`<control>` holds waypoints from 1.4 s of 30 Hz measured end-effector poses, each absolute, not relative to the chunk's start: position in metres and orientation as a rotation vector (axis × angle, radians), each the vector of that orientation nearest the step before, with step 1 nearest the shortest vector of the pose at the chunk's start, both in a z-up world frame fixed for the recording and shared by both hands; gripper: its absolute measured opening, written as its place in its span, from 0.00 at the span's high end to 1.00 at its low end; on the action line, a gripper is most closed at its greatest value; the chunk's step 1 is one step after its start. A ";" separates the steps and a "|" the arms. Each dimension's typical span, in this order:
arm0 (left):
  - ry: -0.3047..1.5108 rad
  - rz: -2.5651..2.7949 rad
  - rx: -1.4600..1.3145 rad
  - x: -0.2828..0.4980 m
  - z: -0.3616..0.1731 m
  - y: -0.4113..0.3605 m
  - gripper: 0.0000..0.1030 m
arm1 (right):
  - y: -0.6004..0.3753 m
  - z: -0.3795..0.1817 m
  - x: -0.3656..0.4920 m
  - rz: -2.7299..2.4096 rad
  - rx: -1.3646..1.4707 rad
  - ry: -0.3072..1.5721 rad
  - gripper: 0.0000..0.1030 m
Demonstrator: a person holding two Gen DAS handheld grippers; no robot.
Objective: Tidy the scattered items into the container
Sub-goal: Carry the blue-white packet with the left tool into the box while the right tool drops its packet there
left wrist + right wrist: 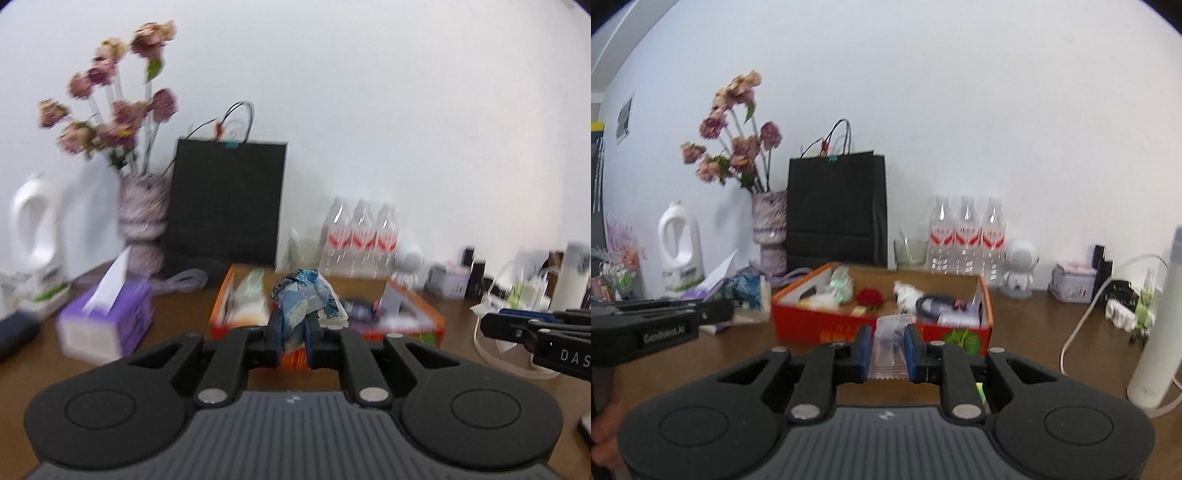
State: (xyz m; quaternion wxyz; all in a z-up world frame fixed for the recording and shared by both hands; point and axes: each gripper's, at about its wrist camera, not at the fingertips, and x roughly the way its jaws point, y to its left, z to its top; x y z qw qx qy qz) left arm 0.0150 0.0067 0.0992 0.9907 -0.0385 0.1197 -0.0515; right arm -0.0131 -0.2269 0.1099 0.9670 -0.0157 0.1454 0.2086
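Observation:
My left gripper [294, 326] is shut on a crumpled blue patterned packet [304, 295], held up in front of the orange box [432, 325]. My right gripper [887, 341] is shut on a clear, whitish plastic packet [888, 332], just before the near wall of the orange box [812, 321]. The box holds several small things, among them a red flower-like piece [868, 297] and a black coiled cable [936, 302]. In the right wrist view the left gripper [722, 313] reaches in from the left with the blue packet [748, 290]. The right gripper [491, 325] shows at the right edge of the left wrist view.
Along the wall on the brown table [1034, 332] stand a black paper bag [836, 210], a vase of dried flowers [770, 229], three water bottles [966, 236], a white jug [681, 247] and a white robot figure [1019, 267]. A purple tissue box [107, 321] lies left; a white cable [1082, 321] and tall white flask [1156, 332] are right.

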 end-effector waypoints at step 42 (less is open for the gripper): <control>0.908 -0.107 -0.041 0.316 0.072 0.022 0.45 | -0.136 0.101 0.345 0.505 -0.023 0.968 0.38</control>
